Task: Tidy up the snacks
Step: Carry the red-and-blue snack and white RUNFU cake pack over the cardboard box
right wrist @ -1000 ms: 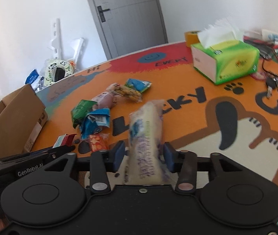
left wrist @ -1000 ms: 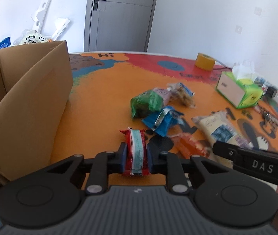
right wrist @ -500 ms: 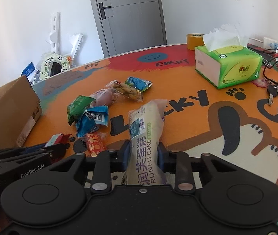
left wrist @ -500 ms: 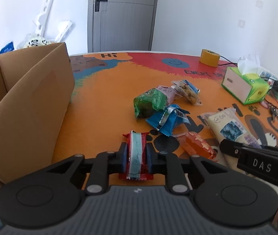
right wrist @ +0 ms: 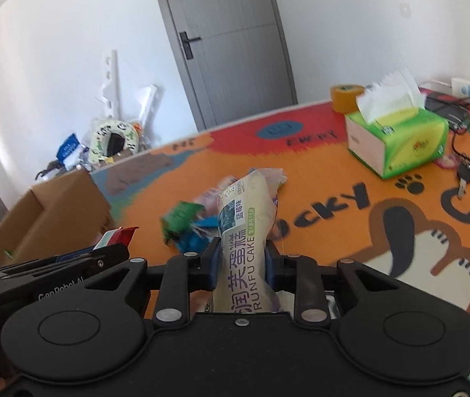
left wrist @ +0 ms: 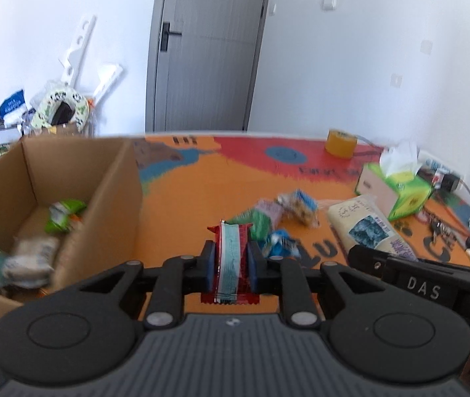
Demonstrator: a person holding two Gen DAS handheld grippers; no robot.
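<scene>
My left gripper point(left wrist: 230, 266) is shut on a red snack packet point(left wrist: 231, 261) with a pale striped middle, held above the orange table beside the open cardboard box point(left wrist: 109, 198) on the left. The box holds several snacks, among them a green packet point(left wrist: 64, 216). My right gripper point(right wrist: 241, 261) is shut on a cream Runfu cake bag point(right wrist: 245, 228), lifted off the table. Loose snacks lie beyond: a green packet point(right wrist: 180, 215), a blue packet point(left wrist: 279, 243) and a clear biscuit packet point(left wrist: 299, 203). The cake bag also shows in the left wrist view point(left wrist: 364, 225).
A green tissue box point(right wrist: 400, 144) and a yellow tape roll point(right wrist: 346, 97) stand at the far right of the table. Keys point(right wrist: 466, 175) and cables lie at the right edge. A grey door and clutter are behind the table.
Both grippers have risen with their packets. The left one has lifted enough that the inside of the box shows. The cake bag has come off the table.
</scene>
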